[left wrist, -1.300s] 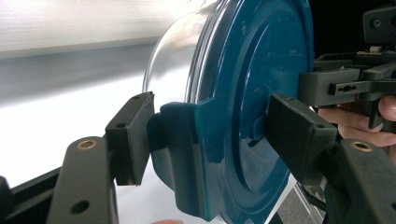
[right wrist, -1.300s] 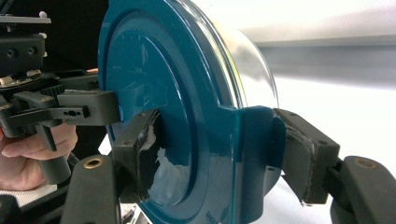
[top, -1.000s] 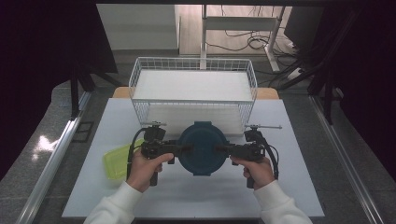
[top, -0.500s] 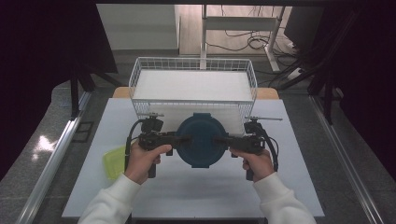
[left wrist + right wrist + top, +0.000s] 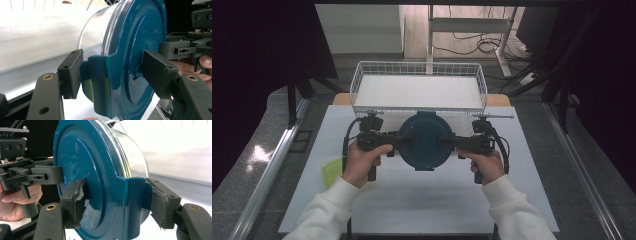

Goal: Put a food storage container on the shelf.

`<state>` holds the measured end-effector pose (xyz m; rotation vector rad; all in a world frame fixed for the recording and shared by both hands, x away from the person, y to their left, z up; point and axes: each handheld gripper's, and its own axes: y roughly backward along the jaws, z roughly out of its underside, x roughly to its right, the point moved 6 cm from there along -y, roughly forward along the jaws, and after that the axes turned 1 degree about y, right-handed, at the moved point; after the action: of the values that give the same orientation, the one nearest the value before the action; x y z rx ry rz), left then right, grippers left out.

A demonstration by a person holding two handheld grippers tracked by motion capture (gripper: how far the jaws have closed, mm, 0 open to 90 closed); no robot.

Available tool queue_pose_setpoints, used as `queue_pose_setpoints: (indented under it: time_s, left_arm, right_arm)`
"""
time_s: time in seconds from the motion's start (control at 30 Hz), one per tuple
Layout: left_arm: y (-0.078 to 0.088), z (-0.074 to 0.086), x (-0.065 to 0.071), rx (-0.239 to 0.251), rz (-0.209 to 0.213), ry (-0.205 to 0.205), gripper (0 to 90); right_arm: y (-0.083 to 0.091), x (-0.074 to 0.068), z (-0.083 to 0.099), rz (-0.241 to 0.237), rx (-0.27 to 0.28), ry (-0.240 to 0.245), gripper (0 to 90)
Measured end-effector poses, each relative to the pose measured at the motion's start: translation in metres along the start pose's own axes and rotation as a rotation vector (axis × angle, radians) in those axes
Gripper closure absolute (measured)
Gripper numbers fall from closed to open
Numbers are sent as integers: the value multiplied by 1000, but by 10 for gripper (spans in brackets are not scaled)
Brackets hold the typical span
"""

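A: What can't you make out here?

B: From the high view the container's (image 5: 426, 141) body is hidden under its own teal lid (image 5: 426, 135), so just the round top shows. What is inside cannot be told. The jaw tips of both grippers are lost against the lid's dark edge there. A yellow-green thing (image 5: 332, 171) at the left hand (image 5: 364, 162) is partly covered by the wrist, and I cannot say what it is.

A: And in the close views?

B: In the left gripper view the container (image 5: 120, 50) is cut off at the top and bottom of the picture, and the table (image 5: 37, 47) beyond is washed out white. In the right gripper view the lid (image 5: 82, 170) runs out of frame above and below too, and the clear wall (image 5: 135, 157) behind it is mostly glare.

A: Where is the container, then?

B: Between the two grippers, over the white table (image 5: 412, 200), just in front of the wire basket (image 5: 419, 90). The left gripper (image 5: 404, 141) comes at it from the left and the right gripper (image 5: 447, 142) from the right.

A: Are they gripping?

B: Yes. The left gripper's (image 5: 112, 70) jaws clamp a side latch tab (image 5: 100, 82) and the lid's face. The right gripper (image 5: 115, 202) does the same on the opposite tab (image 5: 135, 202), with one pad on the lid's top and the other on the tab's outer side
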<state>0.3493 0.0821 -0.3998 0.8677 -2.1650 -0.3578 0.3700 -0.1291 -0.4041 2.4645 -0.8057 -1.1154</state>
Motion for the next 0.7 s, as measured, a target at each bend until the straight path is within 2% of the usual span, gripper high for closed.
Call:
queue_pose_setpoints:
  time_s: [0.2,0.33,0.7]
  left_arm:
    - [4,-11,2,5,-3,-13,357]
    - [7,-23,6,19,0,-24,359]
    - [14,-41,12,42,8,-36,360]
  right_arm:
    - [0,-3,-9,-5,6,-5,349]
    - [4,-7,-21,-3,19,5,349]
    - [12,-16,-40,4,36,30,349]
